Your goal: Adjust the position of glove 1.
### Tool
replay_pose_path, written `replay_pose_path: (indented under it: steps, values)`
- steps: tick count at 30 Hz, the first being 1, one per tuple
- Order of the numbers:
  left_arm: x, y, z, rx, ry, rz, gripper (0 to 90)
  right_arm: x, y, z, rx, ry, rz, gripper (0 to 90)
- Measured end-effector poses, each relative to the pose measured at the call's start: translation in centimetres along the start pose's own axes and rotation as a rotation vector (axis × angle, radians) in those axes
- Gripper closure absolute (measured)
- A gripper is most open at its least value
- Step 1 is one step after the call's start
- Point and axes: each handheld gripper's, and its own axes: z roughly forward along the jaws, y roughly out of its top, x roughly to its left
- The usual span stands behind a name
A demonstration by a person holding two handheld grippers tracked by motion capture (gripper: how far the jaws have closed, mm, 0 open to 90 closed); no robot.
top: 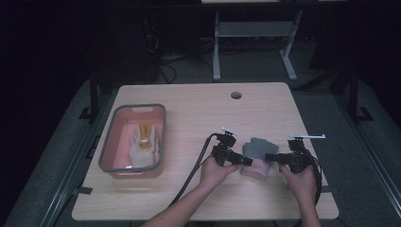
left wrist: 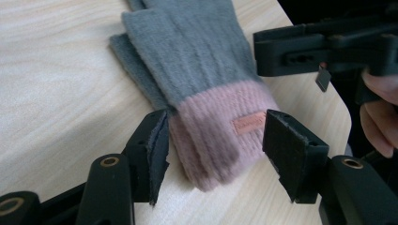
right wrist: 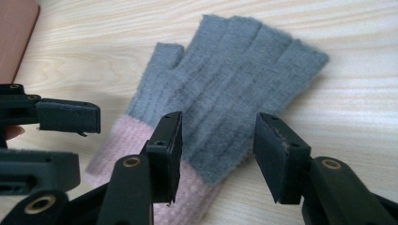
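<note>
Grey knit glove (right wrist: 234, 89) here, ribbed in lines along the fingers, finished with a pale pink ribbed cuff (left wrist: 220, 131) that carries a small salmon-pink label (left wrist: 248, 123). Both tools are black, left tool (left wrist: 213, 145) and right tool (right wrist: 218, 150), with brass-coloured rivets. The counter (top: 198, 109) is light wood with a fine grain. Off to one side, a pink bin (top: 134, 140) with a grey rim, holding a cream and mustard-yellow glove (top: 143, 142).

The top of the grey glove (left wrist: 187, 51) is cut off in the left gripper view. The things in the pink tub (top: 158, 137) are too small to tell.
</note>
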Motion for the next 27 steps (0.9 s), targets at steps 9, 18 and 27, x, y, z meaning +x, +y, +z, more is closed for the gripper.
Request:
replay_pose_path:
  steps: [9, 18, 27]
  values:
    - [0.0, -0.2, 1.0, 0.016, 0.007, -0.027, 40.7, -0.8, -0.3, -0.1, -0.016, 0.031, 0.040, 49.9]
    - [0.0, -0.5, 1.8, 0.049, 0.012, -0.016, 45.3, -1.7, -0.9, 1.0, 0.007, 0.088, 0.106, 49.4]
    - [0.4, -0.8, 2.0, 0.052, 0.018, -0.014, 42.3, -2.1, -1.3, 1.5, -0.006, 0.117, 0.142, 50.8]
